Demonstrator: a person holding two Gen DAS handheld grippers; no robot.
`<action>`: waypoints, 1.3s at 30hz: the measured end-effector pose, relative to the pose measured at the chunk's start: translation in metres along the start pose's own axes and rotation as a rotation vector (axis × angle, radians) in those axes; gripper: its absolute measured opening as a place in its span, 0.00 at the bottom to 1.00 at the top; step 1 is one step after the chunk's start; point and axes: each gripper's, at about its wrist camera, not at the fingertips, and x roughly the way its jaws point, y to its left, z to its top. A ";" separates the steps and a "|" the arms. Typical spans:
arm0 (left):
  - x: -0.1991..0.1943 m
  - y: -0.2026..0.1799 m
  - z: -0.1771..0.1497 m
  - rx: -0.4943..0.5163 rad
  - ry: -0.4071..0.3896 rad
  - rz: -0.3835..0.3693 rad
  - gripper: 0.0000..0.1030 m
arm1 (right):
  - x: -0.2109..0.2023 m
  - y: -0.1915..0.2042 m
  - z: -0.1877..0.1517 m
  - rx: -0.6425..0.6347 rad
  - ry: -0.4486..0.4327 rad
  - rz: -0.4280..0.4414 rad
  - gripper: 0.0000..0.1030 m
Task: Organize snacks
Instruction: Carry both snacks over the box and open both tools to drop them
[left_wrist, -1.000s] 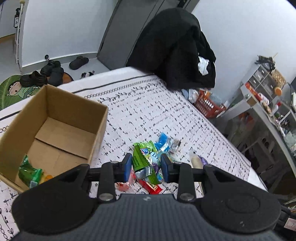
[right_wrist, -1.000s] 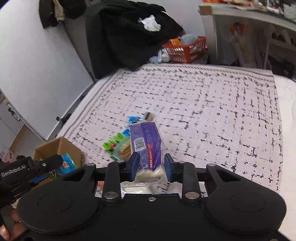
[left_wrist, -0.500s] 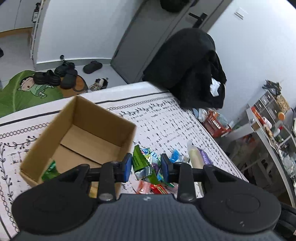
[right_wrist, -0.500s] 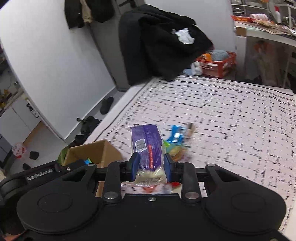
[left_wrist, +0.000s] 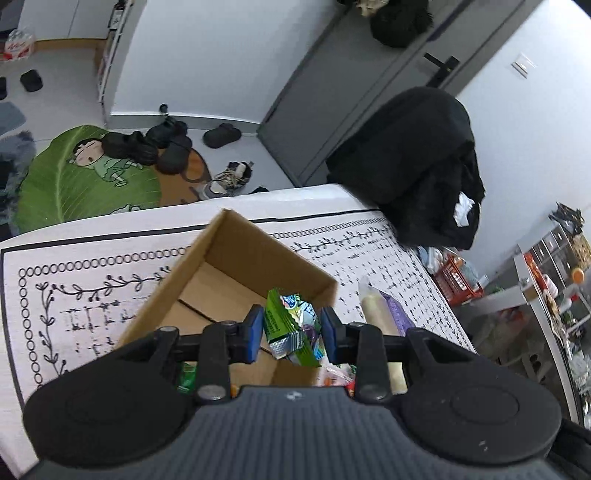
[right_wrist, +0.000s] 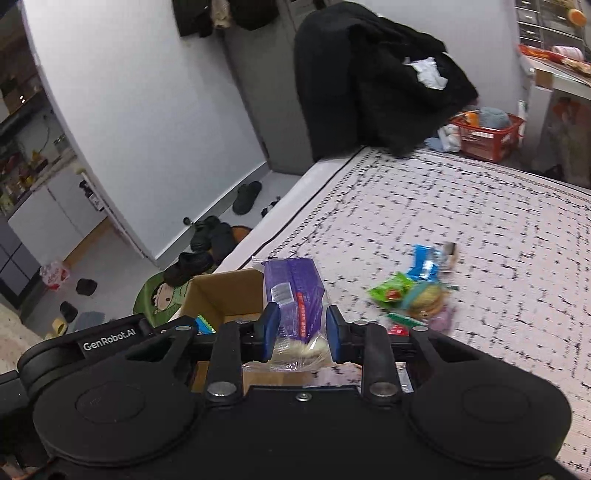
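Snacks (right_wrist: 413, 295) on patterned bedspread (right_wrist: 480, 221), cardboard box (left_wrist: 236, 273) beside them.

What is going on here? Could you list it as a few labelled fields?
Surface: patterned bed cover
Container: open cardboard box
Left tool: shut on a green snack packet, at the box's near corner
Right tool: shut on a purple snack bag, beside the box
Left to sort: loose snack pile on the cover
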 end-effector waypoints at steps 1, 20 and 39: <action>0.001 0.004 0.001 -0.011 0.003 0.004 0.31 | 0.002 0.004 0.000 -0.004 0.003 0.002 0.26; 0.004 0.035 0.018 -0.100 -0.015 0.109 0.70 | 0.043 0.036 0.003 0.020 0.085 0.074 0.37; 0.010 0.013 0.009 -0.017 0.023 0.165 0.90 | 0.012 -0.039 -0.003 0.061 0.060 -0.025 0.60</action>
